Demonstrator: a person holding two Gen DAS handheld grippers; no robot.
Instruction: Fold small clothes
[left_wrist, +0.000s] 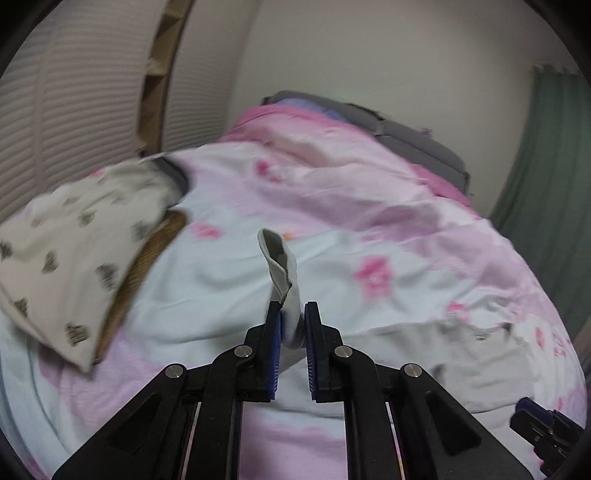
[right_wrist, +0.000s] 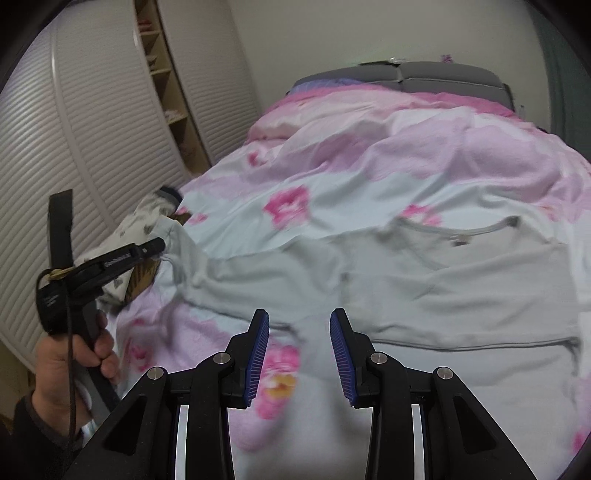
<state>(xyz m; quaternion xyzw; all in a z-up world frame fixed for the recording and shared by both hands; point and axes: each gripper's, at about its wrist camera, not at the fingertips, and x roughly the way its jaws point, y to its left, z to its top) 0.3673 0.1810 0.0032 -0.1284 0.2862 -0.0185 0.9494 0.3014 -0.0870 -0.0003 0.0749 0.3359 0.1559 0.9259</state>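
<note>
Shirt sleeve (left_wrist: 284, 273) upright in left gripper (left_wrist: 293, 314)

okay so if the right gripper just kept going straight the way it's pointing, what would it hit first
Most likely the pale grey shirt spread on the floral duvet. The right gripper is open and empty, aimed down at its sleeve side; depth is hard to judge.

- You're in a home bedroom: a bed (right_wrist: 461, 79) under a pink floral duvet (right_wrist: 369, 155).
- Beside you, louvred wardrobe doors (right_wrist: 66, 147) and open shelves (right_wrist: 162, 74).
</note>
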